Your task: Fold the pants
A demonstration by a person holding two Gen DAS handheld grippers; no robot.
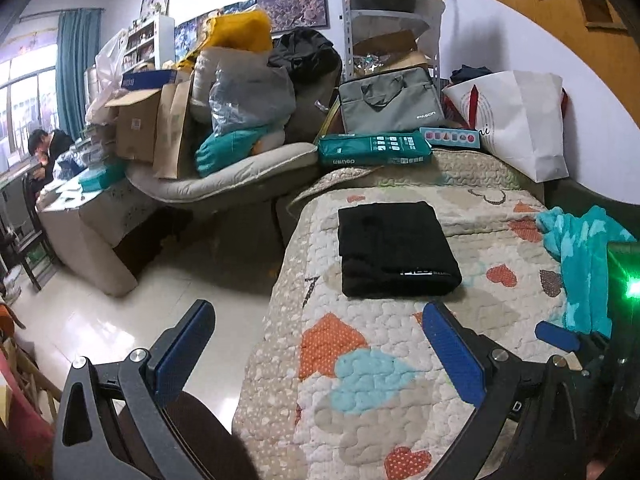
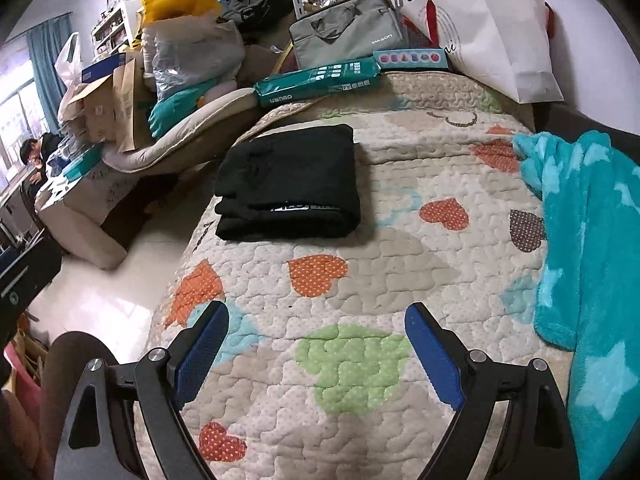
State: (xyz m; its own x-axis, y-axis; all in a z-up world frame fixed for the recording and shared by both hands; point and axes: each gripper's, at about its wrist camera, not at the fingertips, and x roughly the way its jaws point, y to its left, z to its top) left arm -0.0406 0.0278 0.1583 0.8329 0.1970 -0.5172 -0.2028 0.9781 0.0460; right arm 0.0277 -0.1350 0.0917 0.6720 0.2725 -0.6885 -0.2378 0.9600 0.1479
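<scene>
Black pants (image 1: 394, 250) lie folded into a compact rectangle on a quilted heart-print bed cover (image 1: 360, 360). They also show in the right wrist view (image 2: 288, 184), near the cover's left edge (image 2: 360, 300). My left gripper (image 1: 316, 316) is open and empty, held back from the pants near the cover's near left edge. My right gripper (image 2: 316, 320) is open and empty, above the cover well short of the pants. A blue fingertip (image 1: 556, 336) of the right gripper shows at the right of the left wrist view.
A teal fleece blanket (image 2: 592, 240) lies along the cover's right side. A green package (image 1: 374, 150), a grey laptop bag (image 1: 390, 100) and a white paper bag (image 1: 520, 120) stand at the far end. A cluttered sofa (image 1: 200, 120) and glossy floor (image 1: 160, 300) lie to the left.
</scene>
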